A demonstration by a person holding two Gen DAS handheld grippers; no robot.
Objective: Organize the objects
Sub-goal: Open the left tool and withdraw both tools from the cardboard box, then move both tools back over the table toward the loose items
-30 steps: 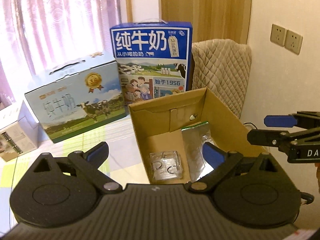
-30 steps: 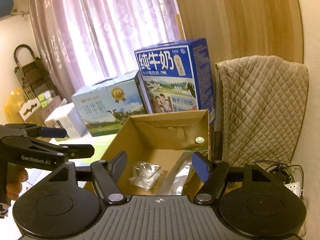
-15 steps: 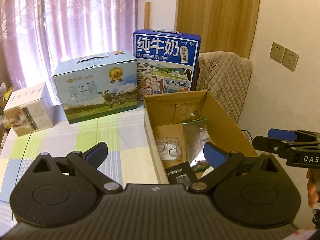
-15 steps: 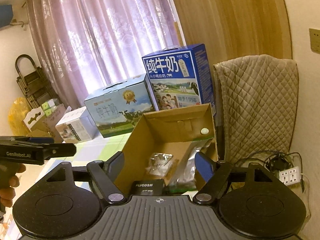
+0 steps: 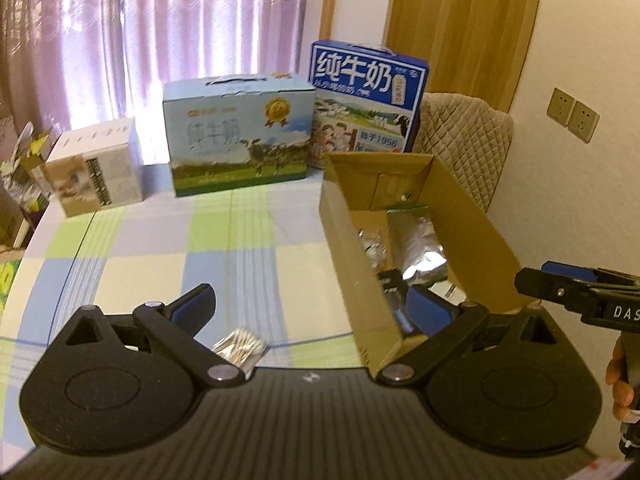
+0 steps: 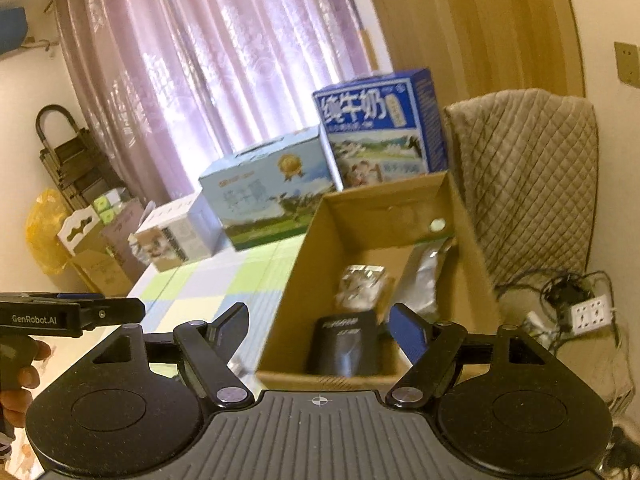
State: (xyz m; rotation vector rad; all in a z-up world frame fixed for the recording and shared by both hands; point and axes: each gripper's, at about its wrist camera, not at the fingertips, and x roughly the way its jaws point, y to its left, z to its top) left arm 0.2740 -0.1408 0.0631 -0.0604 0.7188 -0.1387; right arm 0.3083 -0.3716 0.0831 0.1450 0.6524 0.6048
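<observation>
Left gripper was spread wide and empty above the worktop, a small shiny packet just below it. Right gripper was also spread, empty, over the cardboard box holding a black pouch and silver bags.

Checked table, cardboard box, milk cartons, cotton-swab packet

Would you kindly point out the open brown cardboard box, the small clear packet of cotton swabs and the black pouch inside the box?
open brown cardboard box (image 5: pixel 476 216), left wrist view, inner right wall.
small clear packet of cotton swabs (image 5: pixel 240 347), left wrist view, packet's middle.
black pouch (image 6: pixel 345 346), right wrist view, front face.
</observation>
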